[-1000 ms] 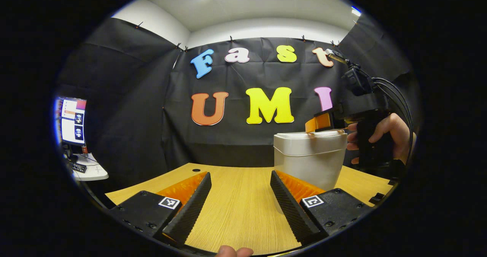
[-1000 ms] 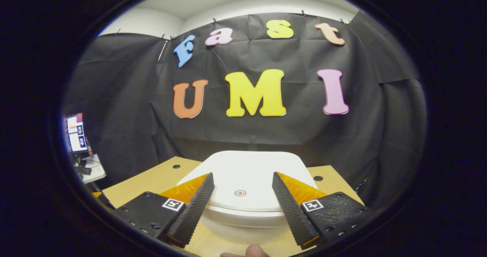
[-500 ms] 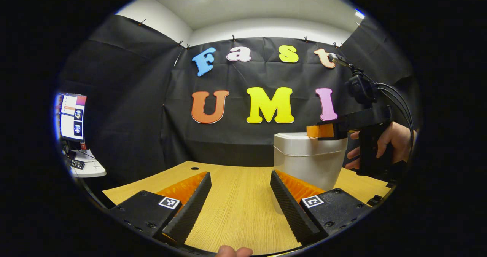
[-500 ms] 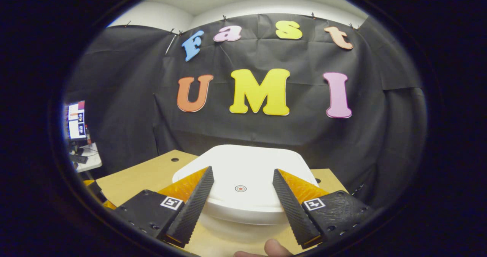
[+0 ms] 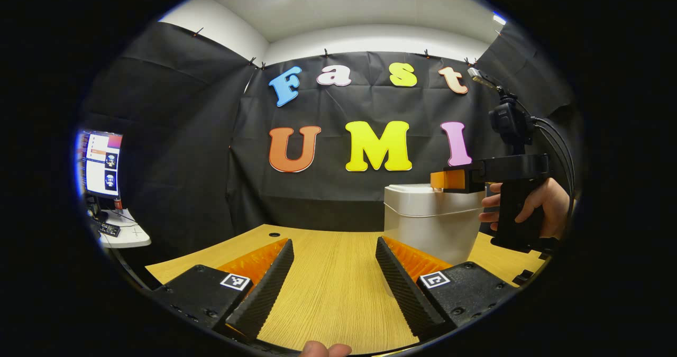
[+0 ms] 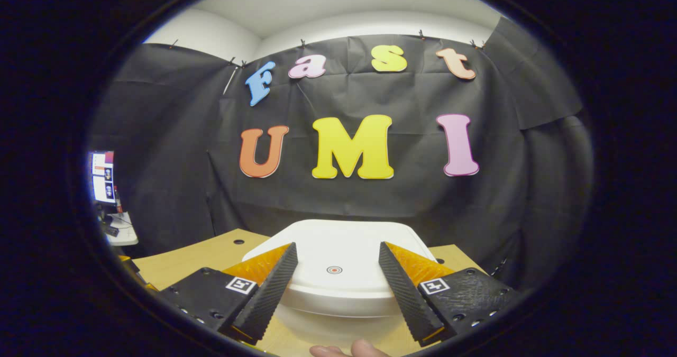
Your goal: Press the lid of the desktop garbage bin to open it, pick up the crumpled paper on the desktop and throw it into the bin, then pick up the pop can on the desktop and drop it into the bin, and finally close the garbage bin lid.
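The white desktop bin point(image 5: 429, 225) stands on the wooden desk point(image 5: 328, 288) to the right, its lid down. A hand holds my right gripper point(image 5: 447, 180) level over the lid's right part, very close to it; contact cannot be told. In the right gripper view the lid point(image 6: 338, 235) with its small red dot point(image 6: 334, 269) lies just below and ahead of my open right gripper point(image 6: 337, 246), nothing between the fingers. My left gripper point(image 5: 333, 242) hovers open over bare desk, left of the bin and nearer than it, holding nothing.
A monitor point(image 5: 100, 164) stands on a white side table point(image 5: 127, 239) beyond the desk's left edge. A cable hole point(image 5: 274, 235) sits near the desk's far left corner. The black cloth wall closes the space behind the bin.
My right gripper was tilted down onto the lid a second ago; it has since lifted and levelled out. The lid has stayed down. My left gripper has barely moved.
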### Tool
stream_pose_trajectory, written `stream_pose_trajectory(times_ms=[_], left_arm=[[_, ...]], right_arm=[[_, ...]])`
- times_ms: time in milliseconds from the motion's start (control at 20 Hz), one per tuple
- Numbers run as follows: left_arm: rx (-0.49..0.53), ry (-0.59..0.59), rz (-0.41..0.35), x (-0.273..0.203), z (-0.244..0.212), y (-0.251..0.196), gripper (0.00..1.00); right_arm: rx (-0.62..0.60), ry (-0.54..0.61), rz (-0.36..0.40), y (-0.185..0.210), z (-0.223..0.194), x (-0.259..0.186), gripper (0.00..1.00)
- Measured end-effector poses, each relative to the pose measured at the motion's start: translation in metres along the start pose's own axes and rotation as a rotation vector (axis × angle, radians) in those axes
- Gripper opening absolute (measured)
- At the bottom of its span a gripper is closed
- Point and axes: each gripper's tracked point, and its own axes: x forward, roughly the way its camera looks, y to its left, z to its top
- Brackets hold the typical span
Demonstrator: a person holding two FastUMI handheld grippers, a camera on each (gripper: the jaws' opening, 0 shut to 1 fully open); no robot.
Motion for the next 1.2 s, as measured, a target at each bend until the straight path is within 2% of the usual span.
stream_pose_trajectory(times_ms=[100,300,550,800,950,1200], left_arm=[[0.0,-0.002,0.003,0.0,0.0,0.0,1.0],[0.004,-0.005,0.002,-0.001,0.002,-0.002,1.0],[0.015,-0.015,0.015,-0.004,0.007,-0.007,1.0],[0.049,-0.03,0.031,-0.004,0.014,-0.024,1.0],[0.068,-0.064,0.022,-0.007,0.037,-0.042,1.0],[0.061,-0.072,0.004,-0.011,0.043,-0.076,0.99]], right_arm=[[-0.001,-0.015,-0.005,-0.003,0.003,-0.004,0.96],[-0.007,-0.114,-0.044,-0.019,0.028,-0.023,0.96],[-0.025,-0.23,-0.072,-0.043,0.041,-0.062,0.97],[-0.044,-0.301,-0.122,-0.083,0.039,-0.109,0.95],[-0.053,-0.334,-0.144,-0.105,0.034,-0.14,0.95],[-0.021,-0.314,-0.129,-0.123,0.0,-0.165,0.97]])
